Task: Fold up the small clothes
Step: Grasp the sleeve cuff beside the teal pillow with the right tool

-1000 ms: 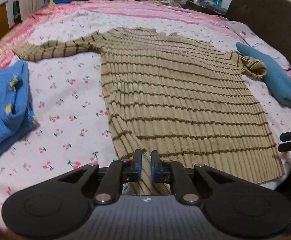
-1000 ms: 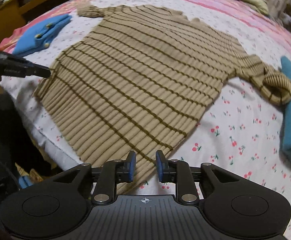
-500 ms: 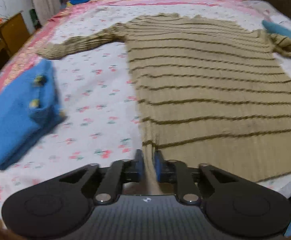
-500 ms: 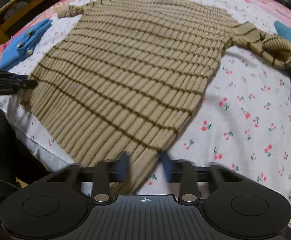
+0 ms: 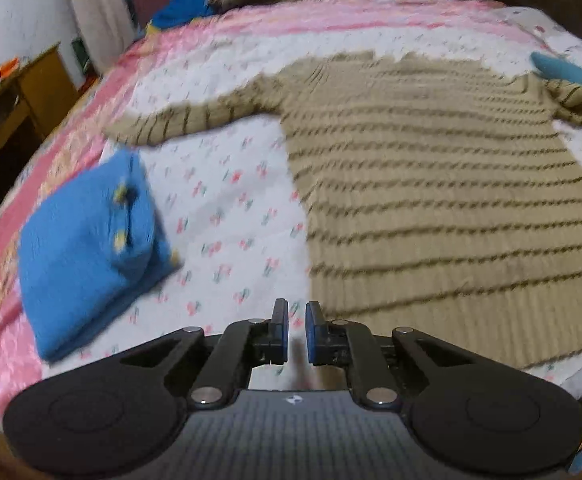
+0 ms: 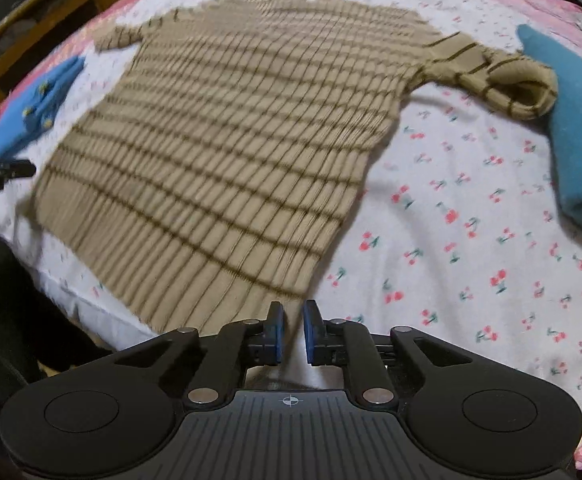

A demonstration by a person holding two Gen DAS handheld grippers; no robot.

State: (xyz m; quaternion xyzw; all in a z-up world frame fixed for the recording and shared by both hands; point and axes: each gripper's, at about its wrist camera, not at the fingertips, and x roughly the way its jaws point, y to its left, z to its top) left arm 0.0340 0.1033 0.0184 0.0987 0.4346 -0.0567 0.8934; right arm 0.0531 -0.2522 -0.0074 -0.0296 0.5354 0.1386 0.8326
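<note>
Right fingers point(image 6: 277, 332) have narrowed onto the striped sweater's point(image 6: 231, 140) hem corner; left fingers point(image 5: 281, 328), nearly closed at the other corner, grip unclear, fold seemingly imminent

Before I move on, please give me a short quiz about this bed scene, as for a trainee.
1. True or false: the sweater is already folded.
2. Which thing touches the curled sleeve? A: teal cloth. B: blue cloth. C: pillow.
3. What print does the sheet bear?

Key: 1 false, it lies spread flat. 2 A. 3 cherries.
</note>
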